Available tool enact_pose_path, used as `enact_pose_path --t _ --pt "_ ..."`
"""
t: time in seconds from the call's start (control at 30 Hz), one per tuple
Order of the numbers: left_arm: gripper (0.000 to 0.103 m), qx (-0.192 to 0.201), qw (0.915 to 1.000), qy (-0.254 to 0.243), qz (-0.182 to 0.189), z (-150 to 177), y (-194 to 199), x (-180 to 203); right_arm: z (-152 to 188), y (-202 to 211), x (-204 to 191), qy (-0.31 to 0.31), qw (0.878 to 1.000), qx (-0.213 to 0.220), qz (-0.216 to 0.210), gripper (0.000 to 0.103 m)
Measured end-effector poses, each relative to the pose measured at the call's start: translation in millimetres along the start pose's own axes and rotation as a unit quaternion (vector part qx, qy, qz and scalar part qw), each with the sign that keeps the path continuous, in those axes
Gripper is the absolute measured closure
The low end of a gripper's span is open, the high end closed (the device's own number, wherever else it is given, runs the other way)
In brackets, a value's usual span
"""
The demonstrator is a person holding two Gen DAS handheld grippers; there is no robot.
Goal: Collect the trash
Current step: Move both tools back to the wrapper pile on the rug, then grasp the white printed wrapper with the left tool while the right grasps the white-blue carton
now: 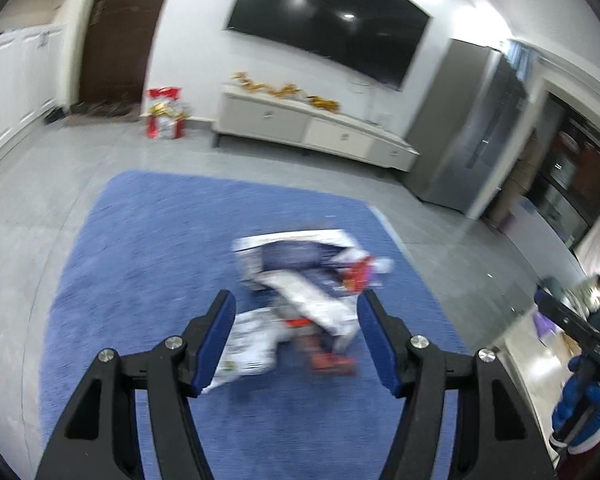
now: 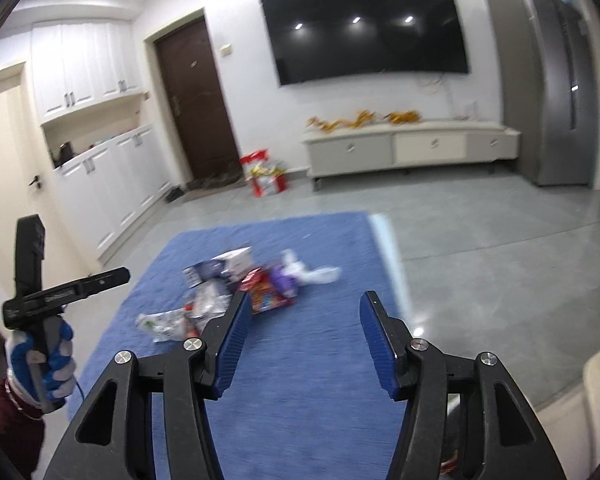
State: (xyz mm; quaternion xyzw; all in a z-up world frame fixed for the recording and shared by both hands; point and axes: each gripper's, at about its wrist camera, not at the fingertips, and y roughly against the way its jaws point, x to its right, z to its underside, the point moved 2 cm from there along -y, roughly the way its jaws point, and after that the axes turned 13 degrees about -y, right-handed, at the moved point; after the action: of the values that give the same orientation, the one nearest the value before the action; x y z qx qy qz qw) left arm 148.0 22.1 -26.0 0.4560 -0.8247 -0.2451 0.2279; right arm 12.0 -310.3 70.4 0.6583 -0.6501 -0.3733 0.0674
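A pile of trash (image 1: 300,288) lies on a blue rug (image 1: 140,264): white and dark boxes, a red wrapper, crumpled bags, all blurred. My left gripper (image 1: 296,308) is open and empty, held above the pile. In the right wrist view the same pile (image 2: 236,288) sits left of centre on the rug (image 2: 308,360), with a white box (image 2: 238,258), a red snack wrapper (image 2: 266,294), a purple wrapper (image 2: 282,280) and a white plastic bag (image 2: 314,272). My right gripper (image 2: 304,312) is open and empty, above bare rug to the pile's right. The left gripper's body (image 2: 40,292) shows at far left.
Grey tiled floor (image 2: 480,248) surrounds the rug. A low TV cabinet (image 2: 412,148) stands under a wall TV (image 2: 364,28). A grey fridge (image 2: 556,80) is at right, a brown door (image 2: 196,100) and white cupboards (image 2: 100,184) at left. Red gift bags (image 2: 264,174) stand by the door.
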Motion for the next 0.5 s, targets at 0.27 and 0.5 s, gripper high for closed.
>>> enact_pose_path --t 0.27,0.5 --pt "0.041 -0.054 0.9968 0.054 -0.023 44 -50 -47 24 -105 -41 -0.070 0.989 -0.115 -0.056 0.043" --pt "0.041 -0.073 0.9947 0.069 -0.022 63 -75 -57 44 -178 -65 -0.133 0.972 -0.182 -0.070 0.043"
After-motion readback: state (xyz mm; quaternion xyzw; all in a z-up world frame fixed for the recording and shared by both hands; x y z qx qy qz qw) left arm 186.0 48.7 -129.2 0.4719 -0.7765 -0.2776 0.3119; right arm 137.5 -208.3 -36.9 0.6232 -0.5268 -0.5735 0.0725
